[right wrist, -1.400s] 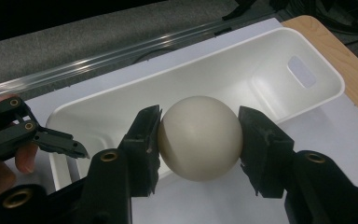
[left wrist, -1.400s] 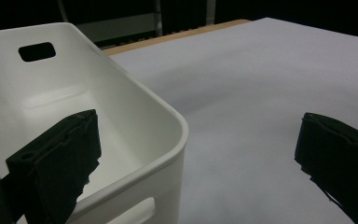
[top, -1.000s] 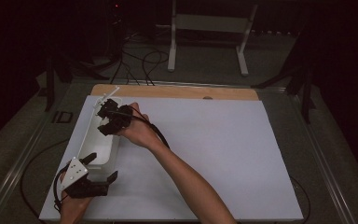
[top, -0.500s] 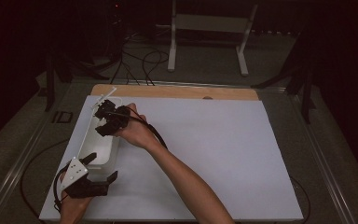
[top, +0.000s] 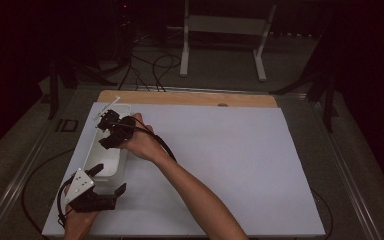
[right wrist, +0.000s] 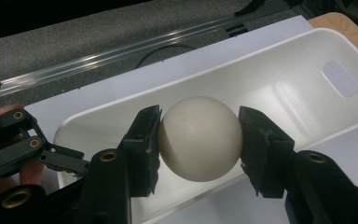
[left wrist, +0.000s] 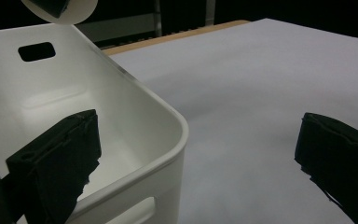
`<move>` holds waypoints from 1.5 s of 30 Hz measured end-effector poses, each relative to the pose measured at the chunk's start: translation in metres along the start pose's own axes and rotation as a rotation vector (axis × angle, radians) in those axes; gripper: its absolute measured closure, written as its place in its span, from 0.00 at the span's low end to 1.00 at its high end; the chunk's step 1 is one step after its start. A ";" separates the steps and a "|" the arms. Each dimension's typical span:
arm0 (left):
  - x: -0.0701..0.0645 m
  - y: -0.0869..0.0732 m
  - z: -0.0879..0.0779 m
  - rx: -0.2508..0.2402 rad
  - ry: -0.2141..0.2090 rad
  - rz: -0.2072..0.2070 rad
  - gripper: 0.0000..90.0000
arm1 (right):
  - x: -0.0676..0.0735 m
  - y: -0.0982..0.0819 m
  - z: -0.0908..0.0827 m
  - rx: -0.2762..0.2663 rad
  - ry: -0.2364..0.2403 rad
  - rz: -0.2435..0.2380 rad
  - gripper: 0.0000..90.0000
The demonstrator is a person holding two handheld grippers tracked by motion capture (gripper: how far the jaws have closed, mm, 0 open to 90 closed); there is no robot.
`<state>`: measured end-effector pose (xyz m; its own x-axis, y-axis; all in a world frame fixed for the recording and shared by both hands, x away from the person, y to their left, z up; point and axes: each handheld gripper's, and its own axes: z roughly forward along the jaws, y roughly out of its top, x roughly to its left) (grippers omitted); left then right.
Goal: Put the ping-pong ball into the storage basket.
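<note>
Fingers of the right gripper (right wrist: 199, 135) are clamping a cream ball (right wrist: 199, 138) from both sides, holding it over the white bin (right wrist: 279, 79) — the left gripper (top: 102, 182) is sitting spread wide, straddling that bin's near corner without pressing it.

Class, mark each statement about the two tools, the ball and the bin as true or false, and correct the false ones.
1. The right tool grips a white ball. True.
2. The ball lies on the bin's floor. False: it is held above the white bin.
3. The left tool straddles a bin corner, jaws apart. True.
4. The left tool holds a ball. False: nothing is gripped; one jaw is inside the bin, the other outside.
5. The bin sits at the sheet's right edge. False: at its left edge.
</note>
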<state>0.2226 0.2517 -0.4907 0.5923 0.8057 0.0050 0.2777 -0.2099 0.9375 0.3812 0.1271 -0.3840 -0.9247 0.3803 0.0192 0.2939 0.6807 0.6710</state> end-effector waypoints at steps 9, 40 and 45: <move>0.000 0.000 0.000 0.001 0.000 0.001 0.01 | 0.001 -0.001 0.006 0.012 0.023 0.032 0.13; 0.000 0.000 0.000 0.001 0.002 0.000 0.01 | -0.010 -0.020 -0.026 0.011 -0.008 0.030 0.11; 0.000 0.000 0.000 0.002 0.001 0.000 0.01 | -0.014 -0.029 -0.036 0.018 -0.022 0.038 0.11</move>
<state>0.2229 0.2514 -0.4907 0.5912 0.8065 0.0052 0.2793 -0.2108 0.9368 0.3772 0.0800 -0.3771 -0.9071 0.4199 0.0282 0.3335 0.6765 0.6566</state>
